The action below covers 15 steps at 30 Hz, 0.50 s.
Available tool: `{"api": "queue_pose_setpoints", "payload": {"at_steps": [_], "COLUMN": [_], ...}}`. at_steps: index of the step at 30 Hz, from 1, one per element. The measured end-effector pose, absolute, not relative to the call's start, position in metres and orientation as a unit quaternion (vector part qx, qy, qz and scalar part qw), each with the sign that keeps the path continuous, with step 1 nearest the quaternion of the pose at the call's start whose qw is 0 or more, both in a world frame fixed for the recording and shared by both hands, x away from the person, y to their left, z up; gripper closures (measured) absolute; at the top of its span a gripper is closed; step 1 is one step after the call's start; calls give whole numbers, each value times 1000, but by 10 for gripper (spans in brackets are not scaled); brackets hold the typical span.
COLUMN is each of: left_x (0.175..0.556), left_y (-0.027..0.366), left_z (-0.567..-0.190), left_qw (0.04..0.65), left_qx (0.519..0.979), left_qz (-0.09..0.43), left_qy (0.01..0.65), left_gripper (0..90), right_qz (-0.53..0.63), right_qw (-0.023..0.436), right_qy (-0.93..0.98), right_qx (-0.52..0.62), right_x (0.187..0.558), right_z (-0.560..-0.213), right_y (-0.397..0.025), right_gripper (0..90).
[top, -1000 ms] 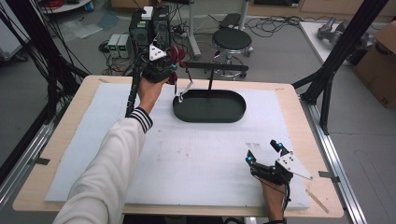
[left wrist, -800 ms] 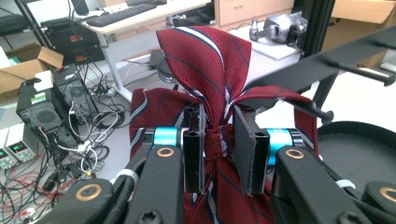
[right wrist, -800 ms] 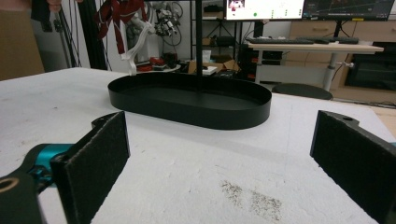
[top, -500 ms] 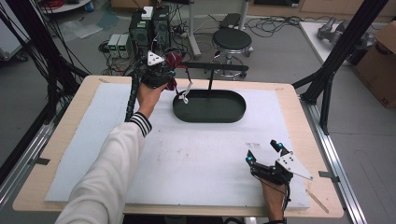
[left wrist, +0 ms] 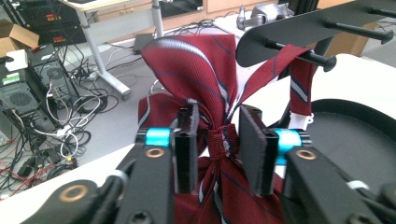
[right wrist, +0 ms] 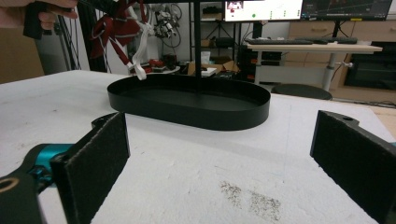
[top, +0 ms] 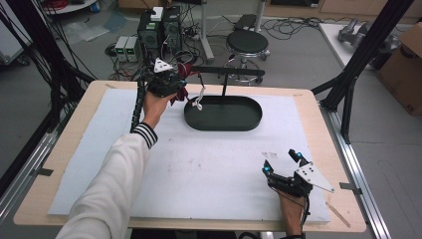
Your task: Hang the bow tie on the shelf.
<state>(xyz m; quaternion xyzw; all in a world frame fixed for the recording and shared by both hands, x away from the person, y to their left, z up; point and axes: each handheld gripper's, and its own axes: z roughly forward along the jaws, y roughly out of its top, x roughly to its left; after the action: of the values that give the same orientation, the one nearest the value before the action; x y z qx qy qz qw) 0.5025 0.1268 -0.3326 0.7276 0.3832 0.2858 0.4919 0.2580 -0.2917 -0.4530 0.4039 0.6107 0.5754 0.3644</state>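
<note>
The left gripper (left wrist: 217, 154) has its two black fingers (left wrist: 187, 147) set either side of the knot of a dark red striped necktie (left wrist: 201, 79), apparently pinching it, at the far left of the bench (top: 74, 149). The tie's strap (left wrist: 280, 65) loops over a peg (left wrist: 303, 55) of the black rack above an oval black tray (top: 224, 113). To do this well, the knot should probably be kept pinched and the strap eased along the peg without snagging its white clasp (top: 199, 103). The right gripper (top: 282, 163) rests at the near right, fingers spread wide and holding nothing.
</note>
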Motion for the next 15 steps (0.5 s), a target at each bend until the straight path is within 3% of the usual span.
{"api": "queue_pose_setpoints", "payload": {"at_steps": [6,11,15], "left_x": [496,486,470], "left_y": [126,130,139], "left_z": [-331,-328,-328], "left_qw": [485,512,545], "left_qx": [733,729,732], "left_qz": [285,266,253], "left_qy": [382,368,322], "left_gripper": [609,338,215], "right_qz": [580,590,589], "right_qw": [362,354,340], "right_qy": [607,599,606], "right_qx": [405,409,413], "right_x": [257,258,260], "right_z": [-453,-453,-453], "right_y": [-292,-296,-297], "right_gripper": [35,35,35]}}
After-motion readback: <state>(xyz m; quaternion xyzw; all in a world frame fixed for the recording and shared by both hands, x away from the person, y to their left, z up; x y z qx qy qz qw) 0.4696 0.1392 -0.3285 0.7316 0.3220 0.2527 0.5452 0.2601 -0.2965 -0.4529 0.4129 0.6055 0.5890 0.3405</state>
